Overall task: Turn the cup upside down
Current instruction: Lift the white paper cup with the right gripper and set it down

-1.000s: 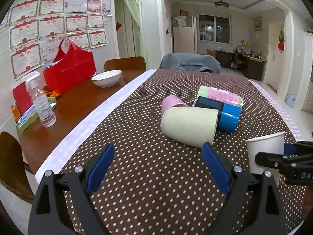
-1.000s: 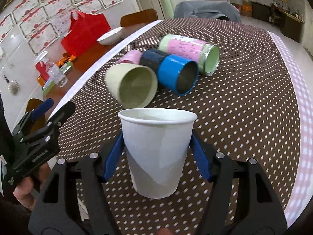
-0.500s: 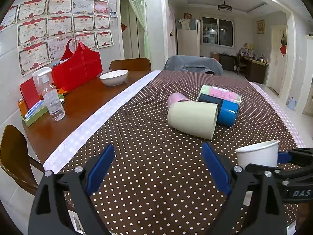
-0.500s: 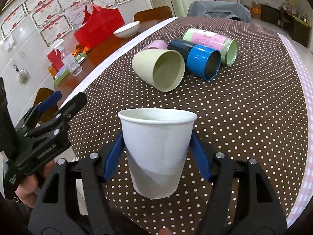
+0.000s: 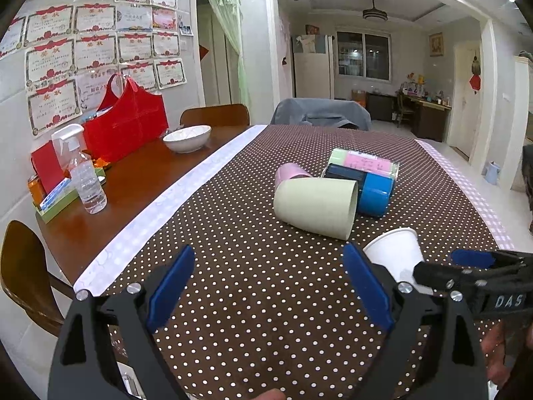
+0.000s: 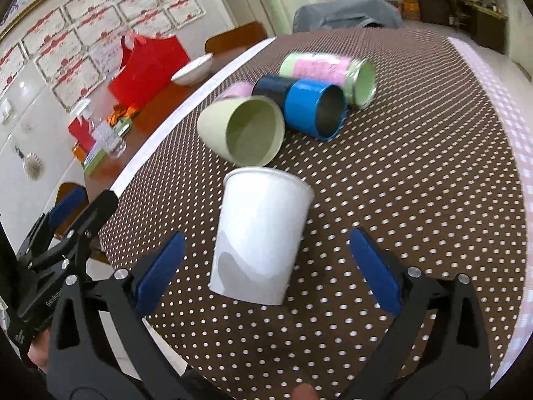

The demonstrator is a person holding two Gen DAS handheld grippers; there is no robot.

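Observation:
A white paper cup [image 6: 261,236] sits between the open fingers of my right gripper [image 6: 266,266], tilted forward with its rim pointing away and no pad touching it. I cannot tell whether it rests on the dotted cloth or is falling. It also shows in the left wrist view [image 5: 394,253], tipped on its side, with the right gripper [image 5: 466,266] beside it. My left gripper [image 5: 269,286] is open and empty above the brown dotted tablecloth [image 5: 250,233], left of the cup.
A pale green cup [image 6: 243,130], a blue and black tumbler [image 6: 309,105], a pink cup [image 6: 235,90] and a green-pink can [image 6: 328,71] lie on their sides beyond. A white bowl [image 5: 187,137], red bag [image 5: 128,123] and spray bottle [image 5: 85,173] stand on the wooden table's left.
My right gripper has opened and let go of the white cup, which has tipped forward from upright. Both views have pulled back from the lying cups.

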